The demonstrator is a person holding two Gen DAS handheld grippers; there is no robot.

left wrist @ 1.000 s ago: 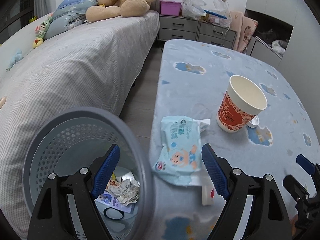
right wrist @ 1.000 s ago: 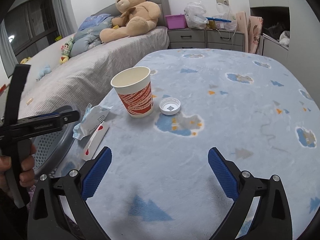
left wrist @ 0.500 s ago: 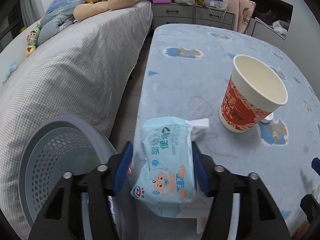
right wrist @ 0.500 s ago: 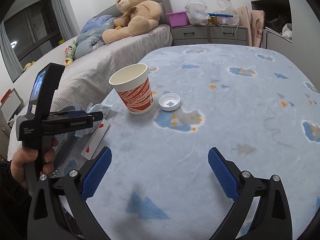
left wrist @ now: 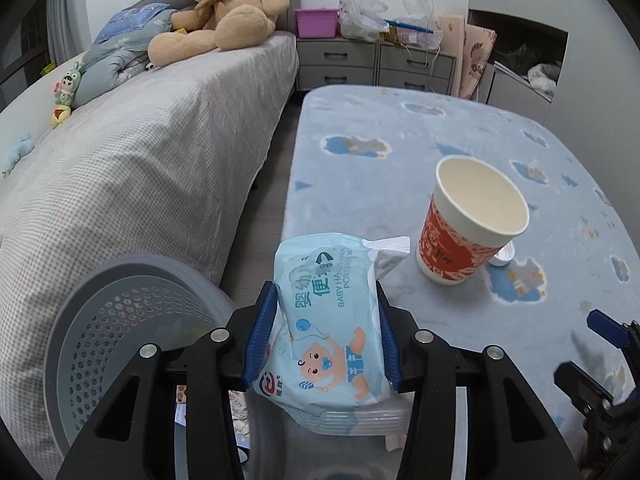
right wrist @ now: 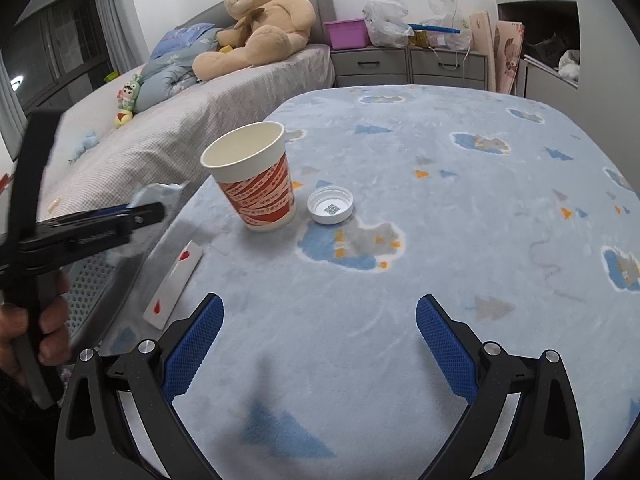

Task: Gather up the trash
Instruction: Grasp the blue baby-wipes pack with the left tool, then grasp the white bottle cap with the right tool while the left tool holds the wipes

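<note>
A second ago the left gripper [left wrist: 326,334] hangs wide open with the wet-wipe pack [left wrist: 328,320] lying ahead of its blue pads on the blanket-covered table [left wrist: 400,152]. Its jaws have just been closing, and now both pads press the pack's sides, the pack pinched between them. The pack's near end now hangs past the table edge, and the grey perforated bin [left wrist: 120,344] sits left of the jaws rather than beneath them.

Pale-blue wipes pack [left wrist: 328,332], lifted, beside paper cup [left wrist: 472,220]
</note>
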